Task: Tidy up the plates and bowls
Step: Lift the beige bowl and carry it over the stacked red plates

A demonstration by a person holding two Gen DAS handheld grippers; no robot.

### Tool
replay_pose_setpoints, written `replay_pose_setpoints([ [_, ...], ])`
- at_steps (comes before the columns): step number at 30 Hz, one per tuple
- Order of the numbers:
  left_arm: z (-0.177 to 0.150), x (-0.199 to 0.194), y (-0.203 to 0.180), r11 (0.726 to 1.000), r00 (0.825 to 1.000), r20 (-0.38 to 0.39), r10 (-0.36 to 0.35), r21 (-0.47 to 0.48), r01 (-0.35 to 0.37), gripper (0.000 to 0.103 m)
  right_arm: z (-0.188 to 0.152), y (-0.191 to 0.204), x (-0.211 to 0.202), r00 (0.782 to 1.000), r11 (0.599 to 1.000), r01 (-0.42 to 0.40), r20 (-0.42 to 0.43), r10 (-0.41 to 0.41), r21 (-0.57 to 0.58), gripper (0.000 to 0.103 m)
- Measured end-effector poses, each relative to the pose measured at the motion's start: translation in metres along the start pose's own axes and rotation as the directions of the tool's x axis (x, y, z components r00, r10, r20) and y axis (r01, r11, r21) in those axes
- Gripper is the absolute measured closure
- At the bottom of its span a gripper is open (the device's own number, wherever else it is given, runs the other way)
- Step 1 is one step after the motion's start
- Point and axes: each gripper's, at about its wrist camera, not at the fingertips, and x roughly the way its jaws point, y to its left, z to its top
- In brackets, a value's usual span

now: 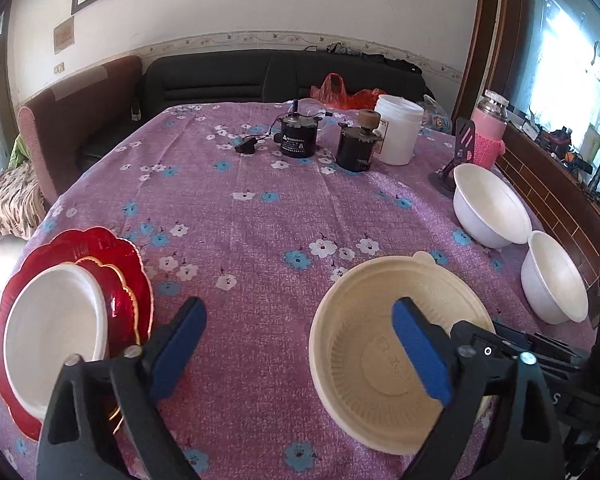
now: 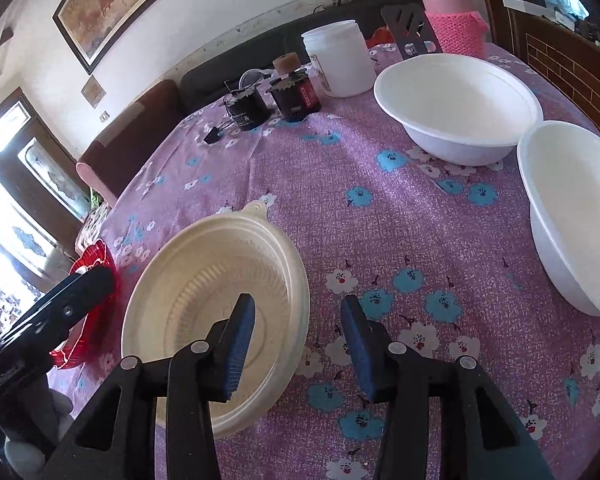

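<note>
Over purple tablecloth [image 1: 260, 220]: left gripper [image 1: 300, 344] wide, empty; right gripper [image 2: 298, 344] half-spread, empty, cream bowl [image 2: 204, 280] at nine o'clock. White bowls [image 2: 456, 108] two o'clock; red plate [image 1: 96, 248] far left.

The left gripper [image 1: 296, 344] hovers with its blue pads apart over the purple flowered tabletop [image 1: 260, 220], nothing between them. Its right finger overlaps the cream ribbed bowl [image 1: 360, 380]. At the left edge a white bowl [image 1: 52, 332] sits on stacked red plates [image 1: 100, 248]. Two more white bowls [image 1: 488, 208] stand at the right, almost touching.
</note>
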Motion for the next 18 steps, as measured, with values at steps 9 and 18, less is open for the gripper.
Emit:
replay_pose_setpoints([
  [9,0.001,0.035,0.007,0.996,0.996,-0.066,-0.067,-0.055,0.064,0.032,-0.004,0.007,0.008,1.000,0.999,0.011,-0.019,-0.012,-0.035,0.059],
  [18,-0.009,0.051,-0.001,0.986,0.975,-0.147,-0.168,-0.036,0.164,0.086,-0.010,0.016,0.021,0.998,0.997,0.024,-0.048,-0.028,-0.078,0.067],
])
